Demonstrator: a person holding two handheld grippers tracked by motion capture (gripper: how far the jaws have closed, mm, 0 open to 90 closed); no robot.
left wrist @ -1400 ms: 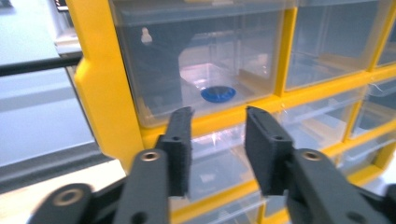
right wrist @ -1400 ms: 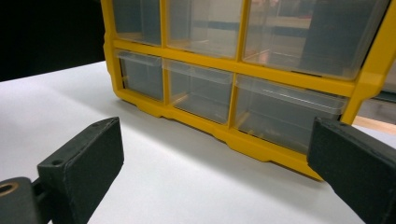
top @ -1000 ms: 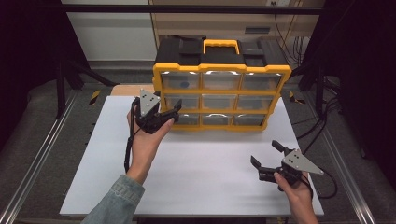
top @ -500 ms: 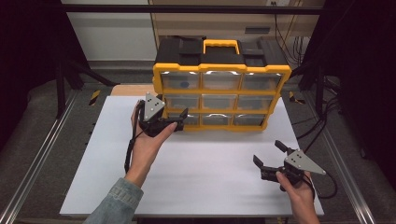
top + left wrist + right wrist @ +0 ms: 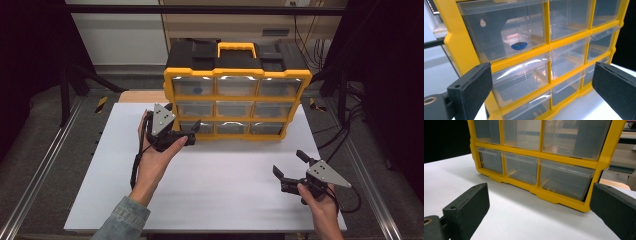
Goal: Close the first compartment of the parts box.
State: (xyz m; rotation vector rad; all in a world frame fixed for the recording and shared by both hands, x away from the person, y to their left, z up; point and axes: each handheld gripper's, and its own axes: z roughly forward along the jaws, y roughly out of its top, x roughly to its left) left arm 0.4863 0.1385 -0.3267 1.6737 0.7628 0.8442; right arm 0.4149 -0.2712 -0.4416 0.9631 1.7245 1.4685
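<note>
A yellow drawer cabinet (image 5: 235, 95) with a black top and clear drawers stands at the back of the white table (image 5: 210, 180). Its top-left drawer (image 5: 504, 27) holds a small blue piece (image 5: 519, 45), and the other drawers look empty. My left gripper (image 5: 184, 116) is open and empty, just in front of the cabinet's left column, level with the lower drawers. In the left gripper view its jaws frame the middle-left drawer (image 5: 521, 77). My right gripper (image 5: 288, 162) is open and empty near the table's front right, pointing at the bottom row (image 5: 564, 180).
A yellow handle (image 5: 236, 48) sits on the cabinet's black lid. Metal rails (image 5: 45, 165) run along both sides of the table. Cables (image 5: 350, 125) lie on the floor at the right. A bare stretch of white tabletop lies between the two grippers.
My left gripper has moved right and closer to the cabinet's left drawers. The right gripper has hardly shifted. Both stay open.
</note>
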